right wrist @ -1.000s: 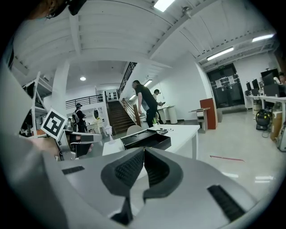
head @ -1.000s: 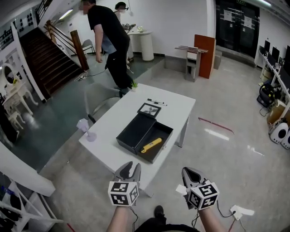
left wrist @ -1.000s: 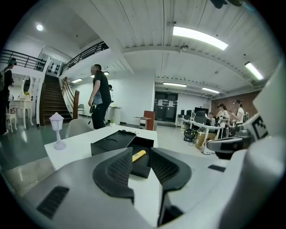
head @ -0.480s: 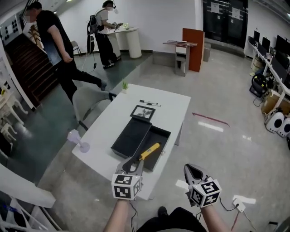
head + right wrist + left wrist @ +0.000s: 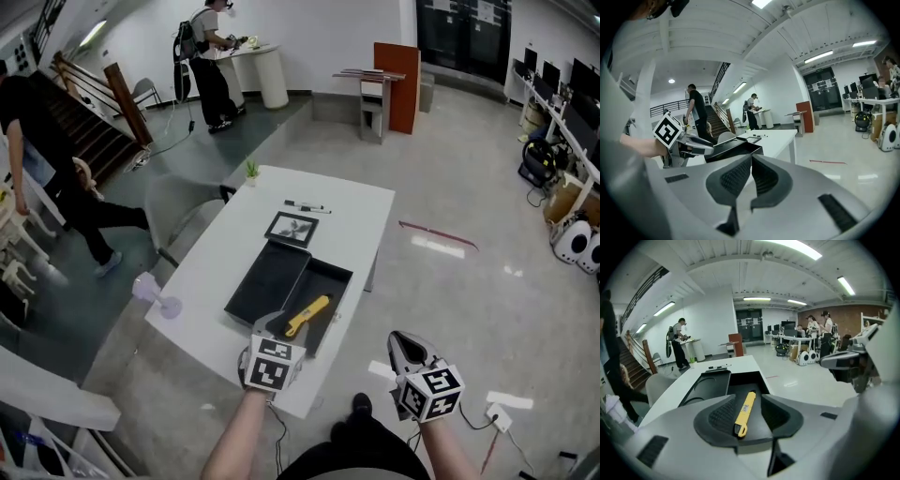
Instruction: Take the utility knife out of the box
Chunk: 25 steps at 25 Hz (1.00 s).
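A yellow utility knife (image 5: pixel 308 315) lies slantwise in the black tray of the open box (image 5: pixel 341 278), whose lid (image 5: pixel 266 281) lies flat beside it on the white table (image 5: pixel 225 248). My left gripper (image 5: pixel 270 328) is at the box's near end, open. Its jaws have just been opening. In the left gripper view the knife (image 5: pixel 745 410) shows in the gap between the pads (image 5: pixel 720 414), untouched. My right gripper (image 5: pixel 405 347) hangs over the floor to the right of the table, jaws shut on nothing (image 5: pixel 751 158).
Beyond the box lie a small framed picture (image 5: pixel 292 228) and pens (image 5: pixel 307 205). A little plant (image 5: pixel 251 170) stands at the far corner. A grey chair (image 5: pixel 178 211) and a lilac glass (image 5: pixel 153 294) are at the table's left. People walk at the back left.
My left gripper has gone forward and down to the box's near end, rolled, and its jaws have spread. The right gripper drifted slightly forward. The person in black walked off to the left.
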Available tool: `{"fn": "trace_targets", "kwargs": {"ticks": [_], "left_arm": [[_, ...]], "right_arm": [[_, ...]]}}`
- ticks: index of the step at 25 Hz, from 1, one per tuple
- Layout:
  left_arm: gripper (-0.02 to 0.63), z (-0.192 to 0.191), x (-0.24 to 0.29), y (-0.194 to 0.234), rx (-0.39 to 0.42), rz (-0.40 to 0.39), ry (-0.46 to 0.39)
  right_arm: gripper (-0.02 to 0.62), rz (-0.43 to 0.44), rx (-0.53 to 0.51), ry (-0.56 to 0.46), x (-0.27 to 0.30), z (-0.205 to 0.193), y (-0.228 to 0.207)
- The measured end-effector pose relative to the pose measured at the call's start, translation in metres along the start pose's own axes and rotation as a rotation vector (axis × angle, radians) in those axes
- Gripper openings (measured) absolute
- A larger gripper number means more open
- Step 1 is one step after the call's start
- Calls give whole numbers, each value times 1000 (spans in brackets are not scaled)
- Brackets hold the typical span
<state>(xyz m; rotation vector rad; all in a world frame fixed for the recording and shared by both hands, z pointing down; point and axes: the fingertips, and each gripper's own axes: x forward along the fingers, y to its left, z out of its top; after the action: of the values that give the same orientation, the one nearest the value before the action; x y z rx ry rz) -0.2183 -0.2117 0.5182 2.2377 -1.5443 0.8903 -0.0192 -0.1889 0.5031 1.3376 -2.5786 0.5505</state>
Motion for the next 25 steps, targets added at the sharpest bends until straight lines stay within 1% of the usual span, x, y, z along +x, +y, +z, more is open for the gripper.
{"fn": "trace_targets", "kwargs": {"ticks": [5,8,12,16,25], "left_arm": [[150,5,34,-8,137,-64,100],[153,-1,51,-13,181,-102,182],[153,-8,69,-17,230,-139,276],[153,-15,87,-18,275,-155,352],[154,-16,117,-12,365,-147,462]], "right_arm": [[2,-2,9,3,12,6,-14],[2,-2,19,12,17,4,-23],[2,-17,58,16,22,3,-37],[2,-21,79,21,28,0,-48],[2,-32,111,41,39,-5,-66]]}}
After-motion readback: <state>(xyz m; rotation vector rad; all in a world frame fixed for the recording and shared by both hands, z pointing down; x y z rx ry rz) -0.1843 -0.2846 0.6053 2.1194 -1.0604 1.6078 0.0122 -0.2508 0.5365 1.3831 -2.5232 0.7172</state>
